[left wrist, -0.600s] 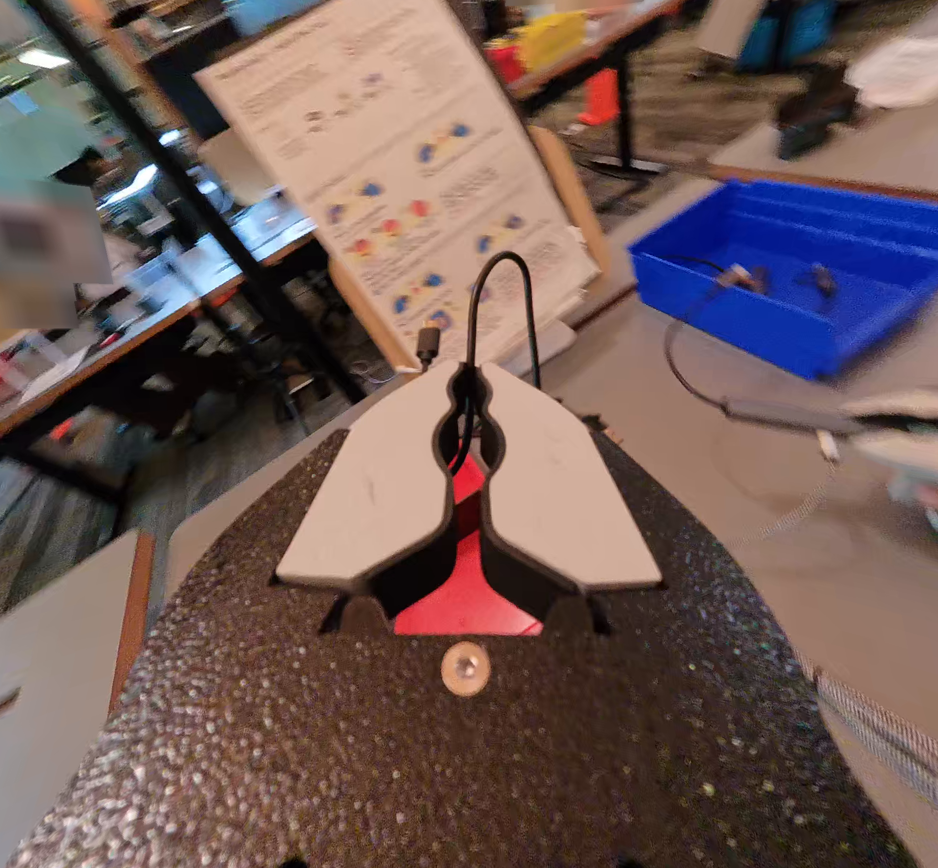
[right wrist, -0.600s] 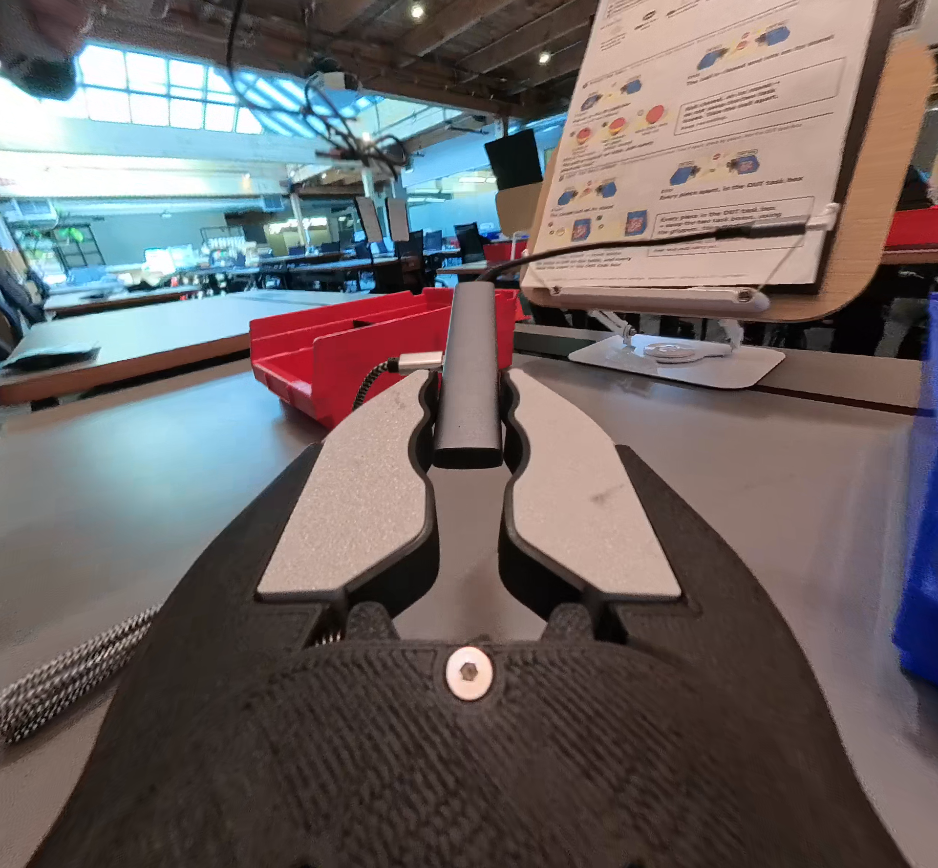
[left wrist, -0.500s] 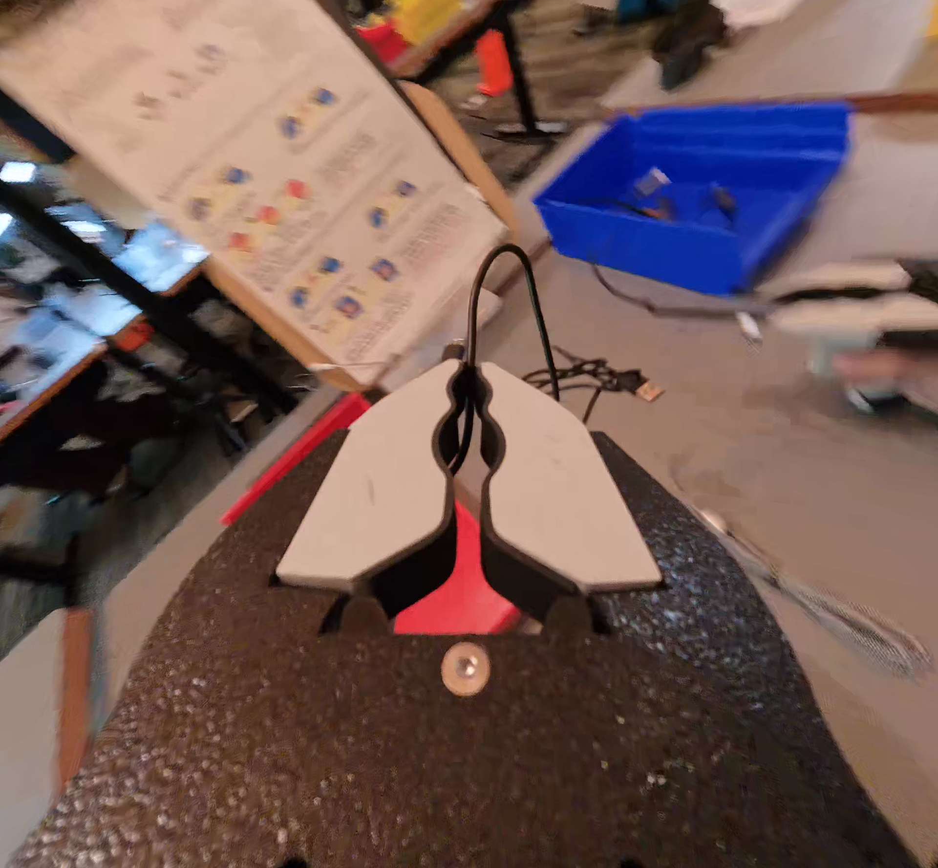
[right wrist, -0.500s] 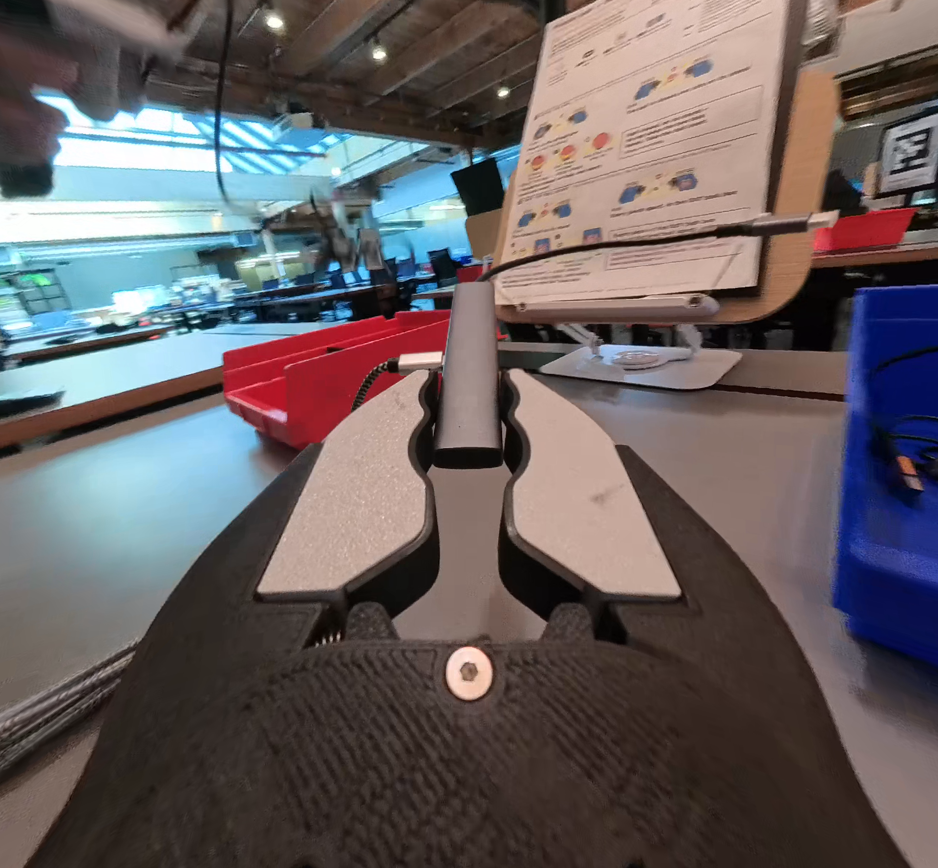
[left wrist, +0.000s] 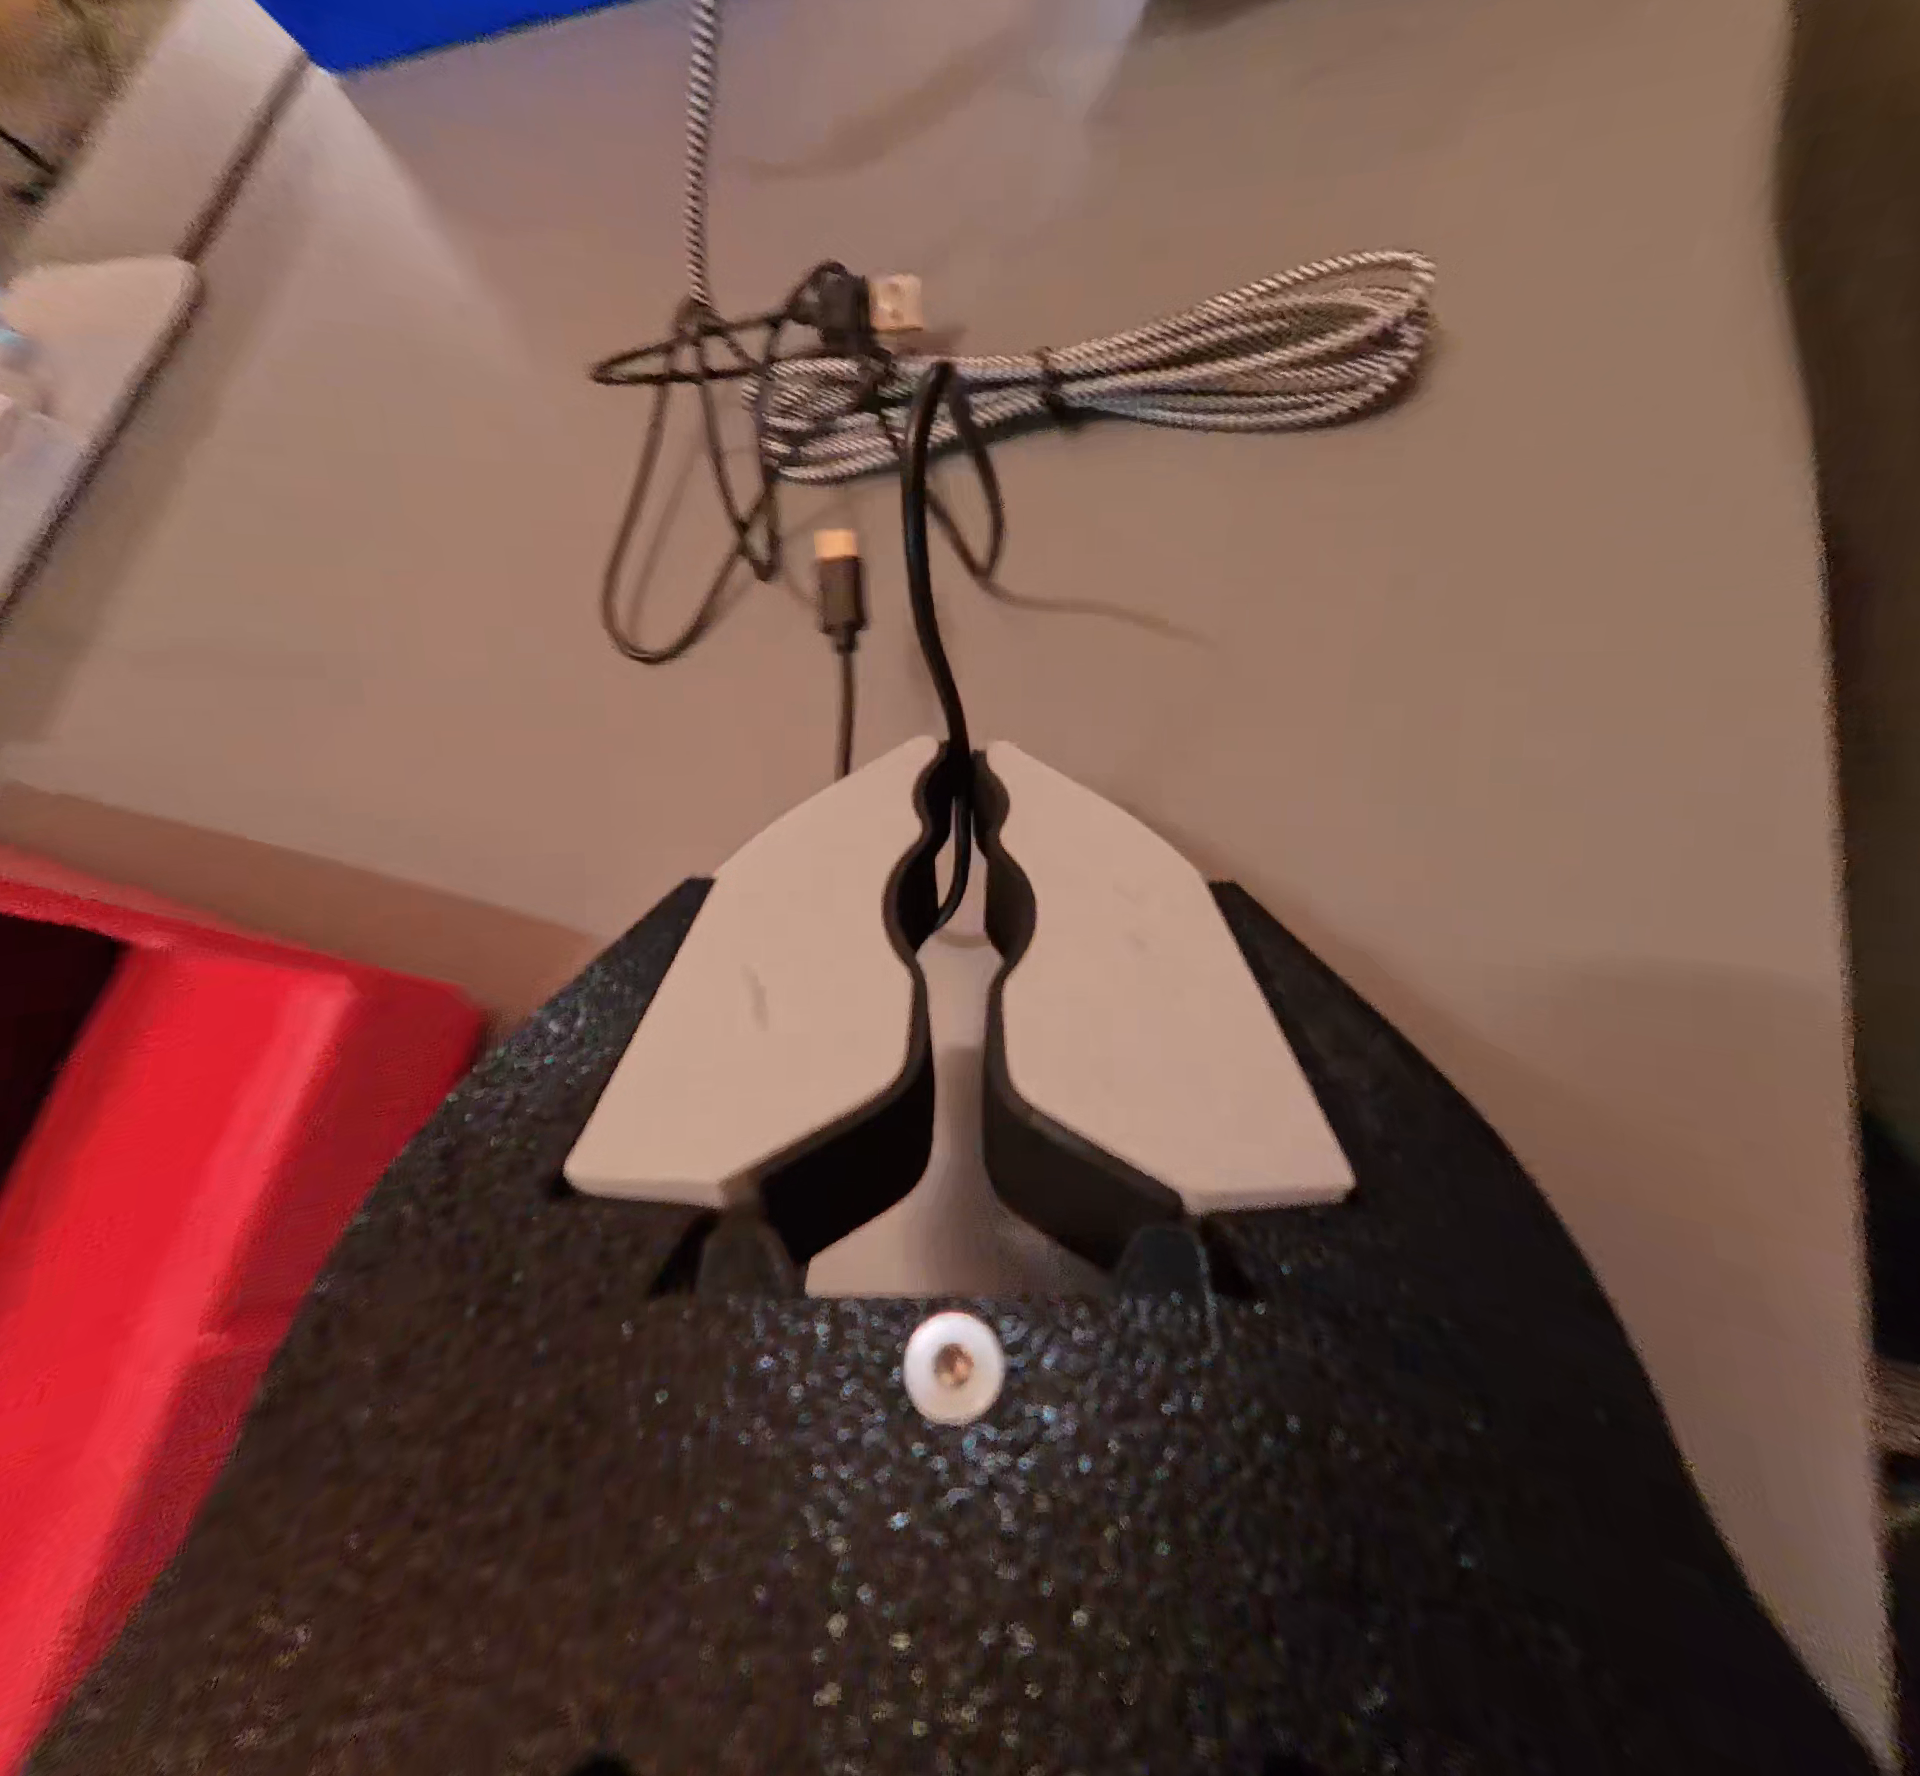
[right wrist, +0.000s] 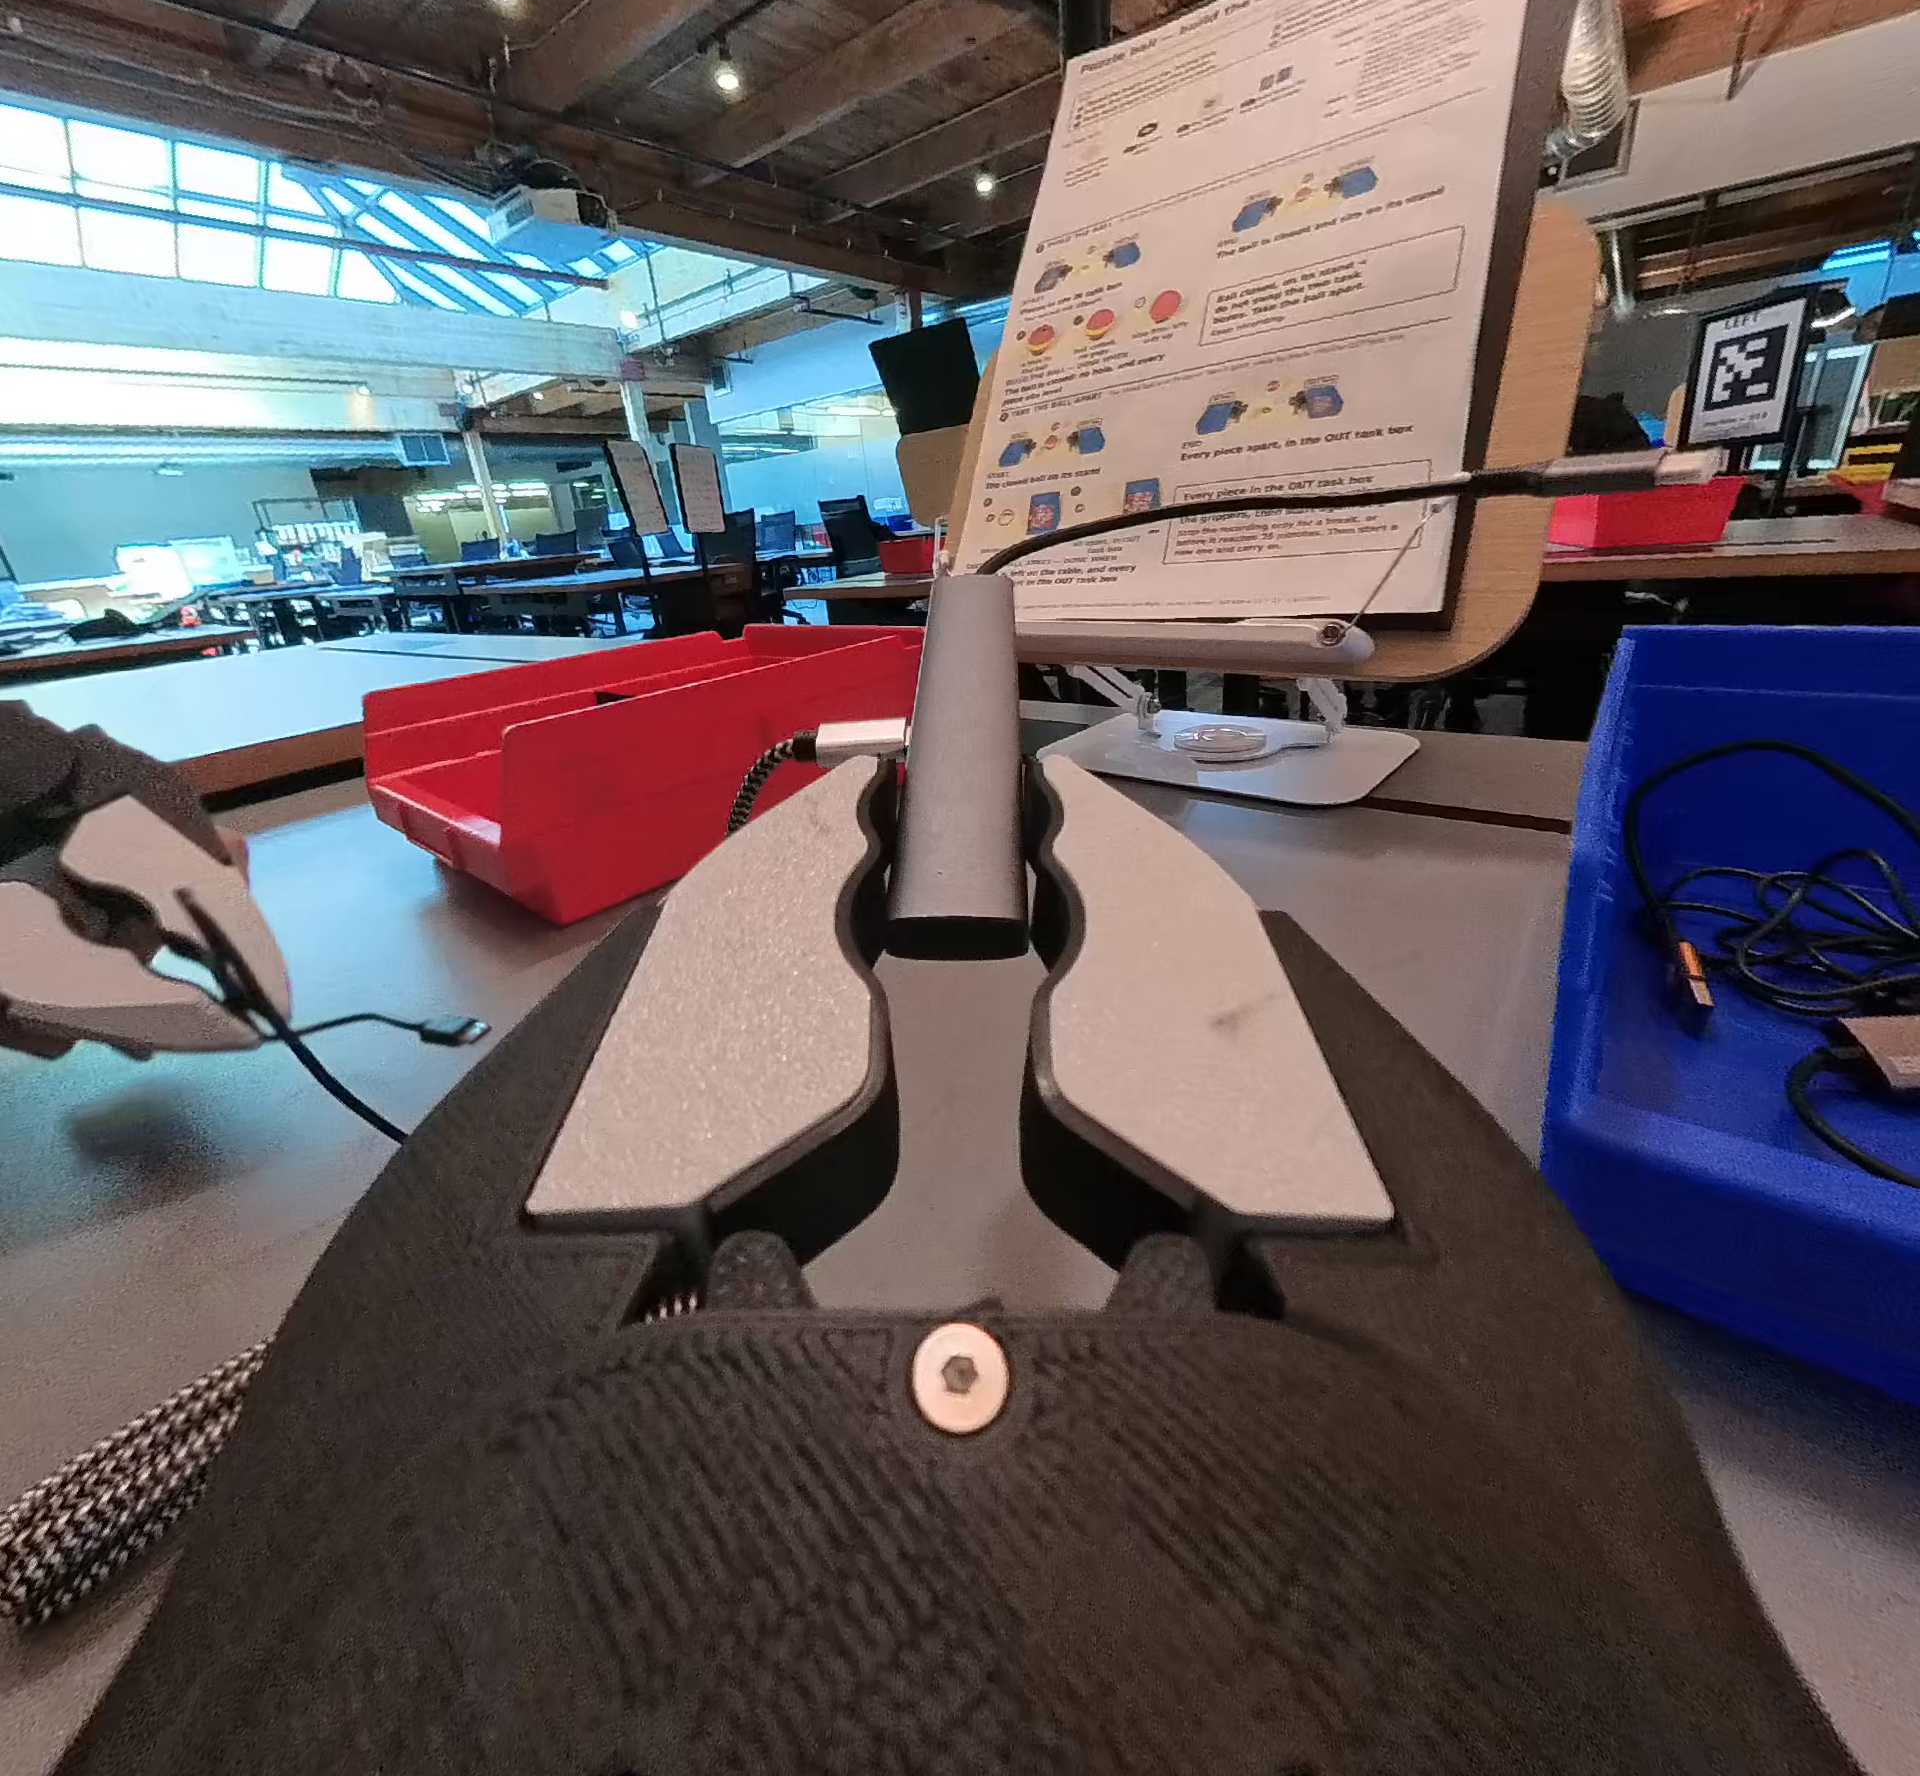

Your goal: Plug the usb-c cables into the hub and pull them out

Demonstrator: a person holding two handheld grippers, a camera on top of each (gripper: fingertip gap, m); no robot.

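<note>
Grey aluminium bar-shaped hub (right wrist: 958, 770) is sitting clamped upright in the right gripper (right wrist: 956, 853), steadied for plugging near the worktop's front edge; the left gripper (left wrist: 961, 781) is pinching a thin black usb-c cable (left wrist: 925, 531), plug dangling free.

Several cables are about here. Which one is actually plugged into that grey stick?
The black-and-white braided cable: its silver plug sits in the left side of the hub. The thin black cable is only pinched in the left gripper, its plug hanging free.
</note>
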